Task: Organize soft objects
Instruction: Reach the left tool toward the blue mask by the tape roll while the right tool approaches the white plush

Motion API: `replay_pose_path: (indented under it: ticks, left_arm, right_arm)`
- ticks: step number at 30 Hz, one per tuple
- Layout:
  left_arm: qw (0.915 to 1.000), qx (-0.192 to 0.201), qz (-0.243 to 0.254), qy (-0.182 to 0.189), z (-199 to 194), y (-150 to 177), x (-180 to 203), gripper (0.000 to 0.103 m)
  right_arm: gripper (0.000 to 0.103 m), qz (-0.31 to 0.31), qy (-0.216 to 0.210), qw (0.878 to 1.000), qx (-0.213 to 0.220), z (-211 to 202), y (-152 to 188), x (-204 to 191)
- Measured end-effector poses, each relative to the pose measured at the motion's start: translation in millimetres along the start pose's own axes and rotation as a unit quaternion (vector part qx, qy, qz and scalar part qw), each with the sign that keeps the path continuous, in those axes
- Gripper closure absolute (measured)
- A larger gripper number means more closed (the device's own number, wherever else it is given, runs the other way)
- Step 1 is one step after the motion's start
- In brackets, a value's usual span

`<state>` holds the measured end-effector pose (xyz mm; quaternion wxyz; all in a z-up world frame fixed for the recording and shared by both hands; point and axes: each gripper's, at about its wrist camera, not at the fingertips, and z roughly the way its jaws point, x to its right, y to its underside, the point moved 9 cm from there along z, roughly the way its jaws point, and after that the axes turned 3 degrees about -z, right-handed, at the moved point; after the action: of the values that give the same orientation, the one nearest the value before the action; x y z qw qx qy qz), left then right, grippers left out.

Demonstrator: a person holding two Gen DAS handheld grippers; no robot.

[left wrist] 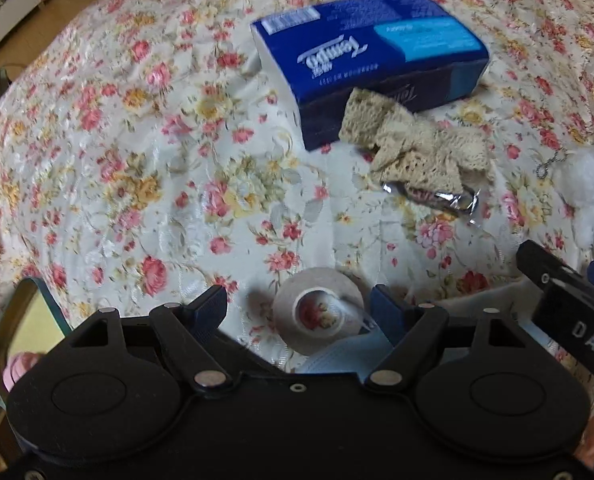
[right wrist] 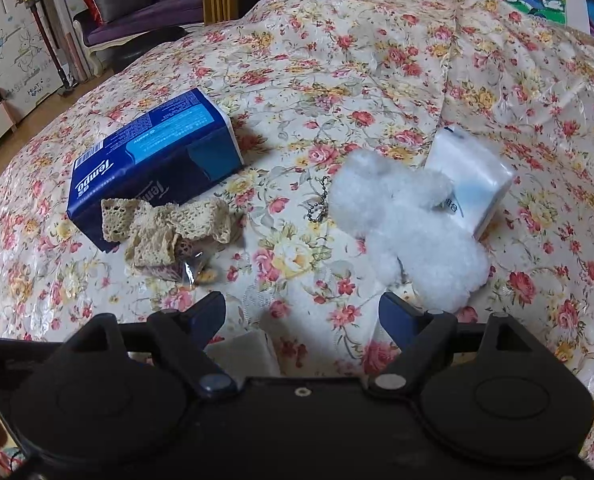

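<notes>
A blue Tempo tissue pack (left wrist: pixel 373 60) (right wrist: pixel 153 160) lies on the floral cloth. A beige crocheted lace piece (left wrist: pixel 417 144) (right wrist: pixel 165 224) leans against its near side, over a shiny foil wrapper (left wrist: pixel 437 198) (right wrist: pixel 191 268). A white fluffy plush with a ball chain (right wrist: pixel 413 224) (left wrist: pixel 589 192) lies to the right, against a small white tissue packet (right wrist: pixel 473 172). My left gripper (left wrist: pixel 301 306) is open, with a tape roll (left wrist: pixel 319 314) and a light blue face mask (left wrist: pixel 337 354) between its fingers. My right gripper (right wrist: pixel 303 312) is open and empty, just short of the plush.
The floral cloth (right wrist: pixel 337 80) covers the whole table. A chair (right wrist: pixel 219 2), a sofa (right wrist: pixel 145 12) and cabinets (right wrist: pixel 9 52) stand beyond the far edge. A chair frame (left wrist: pixel 13 320) shows at the left gripper's lower left. The right gripper's body (left wrist: pixel 569 300) enters the left wrist view.
</notes>
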<state>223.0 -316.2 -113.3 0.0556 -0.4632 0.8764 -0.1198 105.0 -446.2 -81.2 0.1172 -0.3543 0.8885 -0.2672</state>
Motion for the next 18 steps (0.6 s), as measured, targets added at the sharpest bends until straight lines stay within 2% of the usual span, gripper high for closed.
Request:
replay_pose_path:
  ticks: [4, 6, 7, 13, 18]
  left_arm:
    - [0.9999, -0.011, 0.002, 0.004, 6.4, 6.6, 0.7, 0.032]
    - [0.9997, -0.017, 0.000, 0.018, 9.6, 8.2, 2.4, 0.050]
    - [0.9992, -0.021, -0.004, 0.033, 10.6, 8.4, 4.4, 0.054]
    - [0.9997, 0.004, 0.002, 0.024, 4.9, -5.3, 7.3, 0.055]
    - [0.9994, 0.020, -0.021, 0.019, -3.8, -27.2, -1.9, 0.055]
  right_arm:
    - [0.020, 0.002, -0.001, 1.000, -0.002, 1.9, 0.4, 0.2]
    - [0.020, 0.001, -0.003, 1.000, -0.001, 1.5, 0.7, -1.0]
    - [0.020, 0.000, -0.003, 1.000, 0.000, 1.1, 0.5, -1.6]
    - [0.020, -0.003, -0.007, 1.000, 0.004, -2.8, 0.6, -3.6]
    - [0.020, -0.022, -0.028, 0.999, 0.002, -8.9, 5.3, -15.7]
